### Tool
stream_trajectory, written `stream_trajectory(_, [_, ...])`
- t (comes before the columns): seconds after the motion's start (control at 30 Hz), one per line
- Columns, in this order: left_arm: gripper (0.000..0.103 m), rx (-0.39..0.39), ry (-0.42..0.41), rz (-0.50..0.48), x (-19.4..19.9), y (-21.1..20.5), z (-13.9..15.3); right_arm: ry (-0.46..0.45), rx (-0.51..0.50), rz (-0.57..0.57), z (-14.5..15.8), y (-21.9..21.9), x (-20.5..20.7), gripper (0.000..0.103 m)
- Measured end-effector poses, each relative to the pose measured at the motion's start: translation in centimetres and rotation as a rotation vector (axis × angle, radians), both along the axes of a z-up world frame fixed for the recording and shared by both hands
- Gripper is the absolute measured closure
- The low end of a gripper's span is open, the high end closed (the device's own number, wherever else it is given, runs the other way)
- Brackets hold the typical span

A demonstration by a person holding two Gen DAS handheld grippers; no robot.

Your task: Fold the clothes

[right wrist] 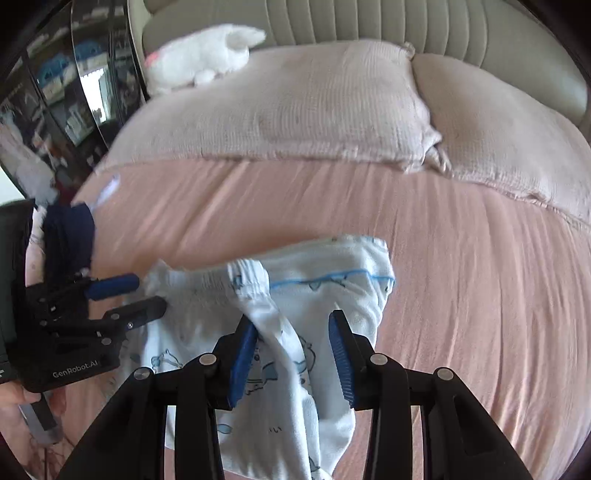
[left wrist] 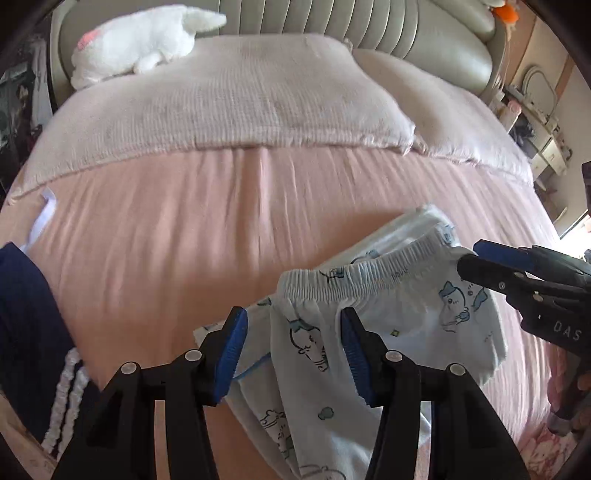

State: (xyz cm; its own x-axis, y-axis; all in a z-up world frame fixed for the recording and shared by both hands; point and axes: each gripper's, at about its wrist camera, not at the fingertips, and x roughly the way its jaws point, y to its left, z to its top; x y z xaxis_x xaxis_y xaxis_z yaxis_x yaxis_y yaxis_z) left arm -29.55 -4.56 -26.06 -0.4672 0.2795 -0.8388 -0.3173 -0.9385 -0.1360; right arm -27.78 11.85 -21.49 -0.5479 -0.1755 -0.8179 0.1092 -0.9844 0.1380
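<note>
At six o'clock in the left wrist view, the left gripper point(left wrist: 293, 343) is seen with its blue-padded jaws spread wide, nothing pinched between them, while the pale printed children's trousers point(left wrist: 369, 314) lie partly in the gap and spill toward four o'clock. In the right wrist view the right gripper point(right wrist: 293, 347) is likewise held wide open over the same trousers point(right wrist: 332, 280), a twisted fold of cloth running between the pads without being clamped. The garment is found bunched on the pink bedsheet point(left wrist: 166, 229), with its gathered elastic waistband point(left wrist: 369, 269) turned up at about three o'clock. It is judged light, limp and easily rumpled, so it would sag if lifted by one point; a hold at each end of the thicker waistband is judged the surest grip. A navy garment with white cord point(left wrist: 33, 332) is seen at eight o'clock, near the bed's edge. Farther off, at twelve o'clock, a textured pillow point(left wrist: 240, 107) is laid across the bed, a white plush toy point(left wrist: 140, 40) resting on it at eleven o'clock, with a padded headboard point(left wrist: 351, 26) behind.
</note>
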Motion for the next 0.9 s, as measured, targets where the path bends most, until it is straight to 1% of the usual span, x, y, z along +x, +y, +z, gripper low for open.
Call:
stream_trajectory(0.03, [0.050, -0.012, 0.005, -0.034, 0.6, 0.1, 0.6, 0.035, 0.007, 0.012, 0.8, 0.0, 0.8, 0.064])
stream_trajectory(0.1, [0.048, -0.069, -0.006, -0.136, 2.0, 0.9, 0.8, 0.020, 0.057, 0.108, 0.8, -1.0, 2.2, 0.064])
stream_trajectory(0.13, [0.048, -0.099, -0.014, -0.186, 2.8, 1.5, 0.5, 0.007, 0.083, 0.161, 0.7, -1.6, 2.9, 0.064])
stream_trajectory(0.2, [0.048, -0.152, -0.035, -0.269, 4.3, 2.3, -0.4, 0.007, 0.169, 0.251, 0.1, -2.9, 4.4, 0.064])
stream_trajectory(0.27, [0.048, -0.181, -0.070, -0.310, 4.6, 3.0, -1.8, 0.030, 0.223, 0.317, -0.8, -4.2, 5.4, 0.064])
stream_trajectory(0.33, [0.048, -0.193, -0.128, -0.337, 4.2, 3.5, -3.7, -0.009, 0.264, 0.388, -2.7, -5.6, 5.5, 0.064])
stream_trajectory(0.37, [0.047, -0.217, -0.155, -0.344, 3.9, 3.5, -4.8, -0.036, 0.292, 0.404, -4.1, -5.8, 5.2, 0.064])
stream_trajectory(0.4, [0.046, -0.233, -0.160, -0.357, 3.9, 3.3, -5.2, -0.056, 0.275, 0.394, -4.9, -4.9, 4.6, 0.064])
stream_trajectory(0.43, [0.046, -0.246, -0.151, -0.375, 3.9, 2.9, -5.2, -0.073, 0.245, 0.378, -5.4, -3.7, 4.0, 0.067])
stream_trajectory(0.47, [0.043, -0.258, -0.141, -0.392, 3.9, 2.5, -5.2, -0.090, 0.215, 0.362, -6.0, -2.5, 3.4, 0.067])
stream_trajectory(0.5, [0.041, -0.292, -0.134, -0.398, 3.9, 2.1, -5.2, -0.108, 0.185, 0.346, -6.5, -1.3, 2.7, 0.072])
stream_trajectory(0.53, [0.036, -0.316, -0.139, -0.384, 3.7, 1.4, -5.0, -0.099, 0.242, 0.331, -6.5, -0.6, 2.5, 0.086])
stream_trajectory(0.57, [0.029, -0.326, -0.149, -0.362, 3.4, 0.6, -4.8, -0.083, 0.325, 0.316, -6.3, -0.1, 2.4, 0.085])
stream_trajectory(0.6, [0.029, -0.335, -0.159, -0.339, 3.1, -0.2, -4.5, -0.067, 0.408, 0.301, -6.1, 0.4, 2.4, 0.077])
stream_trajectory(0.63, [0.029, -0.345, -0.170, -0.317, 2.9, -1.0, -4.3, -0.071, 0.432, 0.272, -5.8, 1.2, 2.1, 0.077])
stream_trajectory(0.67, [0.030, -0.340, -0.166, -0.297, 2.7, -1.5, -3.8, -0.083, 0.379, 0.253, -5.2, 2.1, 2.0, 0.077])
stream_trajectory(0.7, [0.030, -0.329, -0.141, -0.294, 3.0, -1.2, -3.0, -0.095, 0.307, 0.239, -4.5, 2.9, 1.9, 0.077])
stream_trajectory(0.73, [0.030, -0.318, -0.109, -0.303, 3.3, -0.7, -2.1, -0.093, 0.234, 0.239, -3.6, 3.2, 2.0, 0.074])
stream_trajectory(0.8, [0.030, -0.273, -0.074, -0.327, 4.0, 0.8, -1.1, -0.049, 0.174, 0.273, -2.3, 1.5, 3.1, 0.074])
stream_trajectory(0.83, [0.030, -0.259, -0.071, -0.343, 4.2, 1.8, -1.1, -0.026, 0.149, 0.291, -1.7, 0.6, 3.6, 0.074])
stream_trajectory(0.87, [0.030, -0.253, -0.076, -0.361, 4.5, 2.8, -1.5, -0.025, 0.127, 0.325, -1.6, -0.7, 4.1, 0.074])
stream_trajectory(0.9, [0.030, -0.263, -0.089, -0.378, 4.7, 3.6, -2.1, -0.049, 0.122, 0.361, -2.3, -1.9, 4.4, 0.073])
